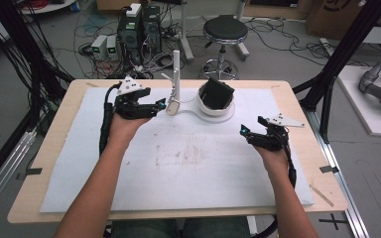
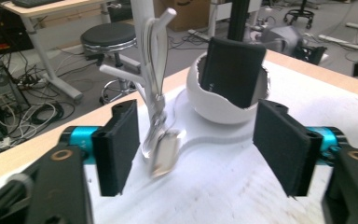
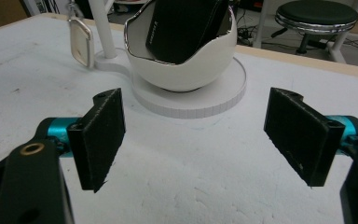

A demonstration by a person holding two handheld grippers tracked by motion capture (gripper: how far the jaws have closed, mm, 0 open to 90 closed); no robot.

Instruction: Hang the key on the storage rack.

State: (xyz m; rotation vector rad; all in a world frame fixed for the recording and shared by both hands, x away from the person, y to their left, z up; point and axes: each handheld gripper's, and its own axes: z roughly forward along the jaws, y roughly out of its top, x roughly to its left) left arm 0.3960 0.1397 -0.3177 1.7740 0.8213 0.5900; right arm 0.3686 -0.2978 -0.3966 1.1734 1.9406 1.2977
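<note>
We see the mat (image 1: pixel 129 188) lying on the table (image 1: pixel 44 163). On the mat, toward twelve o'clock from the table's middle, sits the stand's flat base (image 1: pixel 191 113). On that base the bowl (image 1: pixel 217 109) stands at the three o'clock end and the post (image 1: pixel 176 74) rises at the nine o'clock end. In the bowl a box (image 1: pixel 216 93) leans tilted, its top poking above the rim. A tag (image 1: pixel 172 107) hangs by a strap from the post, down beside its foot. Just at nine o'clock of the tag lies the left gripper (image 1: pixel 159 105), near but apart from it. At four o'clock of the bowl, well apart, is the right gripper (image 1: pixel 243 132). Beyond the table's far edge, at twelve o'clock, a stool (image 1: pixel 224 32) stands on the floor.
</note>
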